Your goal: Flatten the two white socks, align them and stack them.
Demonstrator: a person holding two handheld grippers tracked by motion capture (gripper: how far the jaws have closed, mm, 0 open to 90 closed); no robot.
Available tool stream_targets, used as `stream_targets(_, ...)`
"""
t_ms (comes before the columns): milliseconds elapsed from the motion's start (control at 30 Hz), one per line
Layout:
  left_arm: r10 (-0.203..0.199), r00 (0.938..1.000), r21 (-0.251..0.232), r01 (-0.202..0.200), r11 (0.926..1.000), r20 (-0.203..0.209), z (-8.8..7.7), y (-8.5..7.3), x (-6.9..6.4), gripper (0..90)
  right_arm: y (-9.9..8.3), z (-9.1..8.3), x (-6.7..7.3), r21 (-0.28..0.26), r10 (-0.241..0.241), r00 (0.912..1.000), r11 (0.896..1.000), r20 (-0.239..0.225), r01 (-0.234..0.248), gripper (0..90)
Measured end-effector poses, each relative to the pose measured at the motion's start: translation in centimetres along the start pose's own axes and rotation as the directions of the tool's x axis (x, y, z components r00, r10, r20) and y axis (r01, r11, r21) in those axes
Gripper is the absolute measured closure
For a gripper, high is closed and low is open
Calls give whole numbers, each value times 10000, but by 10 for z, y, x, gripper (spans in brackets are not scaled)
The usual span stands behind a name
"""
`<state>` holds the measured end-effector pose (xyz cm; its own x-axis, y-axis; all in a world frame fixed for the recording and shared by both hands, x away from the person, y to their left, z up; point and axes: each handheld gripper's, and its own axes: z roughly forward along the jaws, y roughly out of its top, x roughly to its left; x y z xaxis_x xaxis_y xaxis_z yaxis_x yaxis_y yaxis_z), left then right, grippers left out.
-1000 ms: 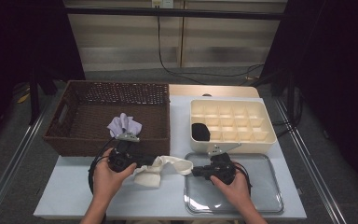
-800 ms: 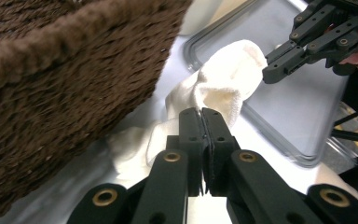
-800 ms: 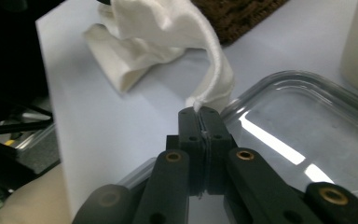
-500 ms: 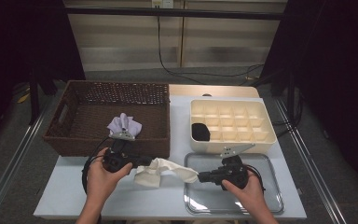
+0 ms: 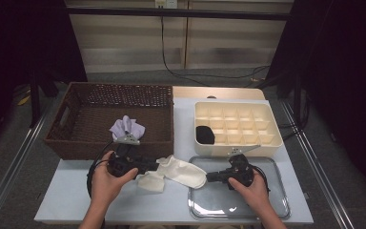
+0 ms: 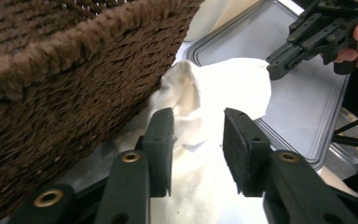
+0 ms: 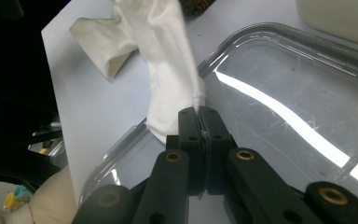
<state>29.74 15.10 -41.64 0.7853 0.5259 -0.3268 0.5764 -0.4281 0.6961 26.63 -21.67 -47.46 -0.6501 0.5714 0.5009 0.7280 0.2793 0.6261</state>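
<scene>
Looks like a lab or test room rigged for recording: pale work table (image 5: pixel 124 210) standing alone between dark curtained sides, metal floor rails (image 5: pixel 14 157) running along both flanks, black cables (image 5: pixel 171 67) trailing down a bare panelled back wall (image 5: pixel 124 47), sorting props laid out neatly — wicker basket (image 5: pixel 76 143), compartment box (image 5: pixel 271 136), clear tray (image 5: pixel 276 205)

the left gripper (image 6: pixel 198 149) has just been opening its jaws, its pads now off the cream sock (image 5: pixel 176 171) that lies between them. the right gripper (image 5: pixel 210 178), pinching the sock's toe end, shifts slightly right over the clear tray (image 5: pixel 267 210).
</scene>
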Motion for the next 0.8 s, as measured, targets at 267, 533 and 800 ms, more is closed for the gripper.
stream_targets(267,423,9962,625,-376,9973,-755,21,-9,5,578,-2,0,0,-5,-127,9997,9999,222,127,878)
stream_targets(533,98,9999,884,-92,9960,-56,38,-9,7,801,-7,0,3,-168,-89,9994,9998,344,95,673)
stream_targets(800,-97,9994,646,75,9979,342,23,-2,-9,823,-7,5,7,-168,-171,9979,9997,617,182,768)
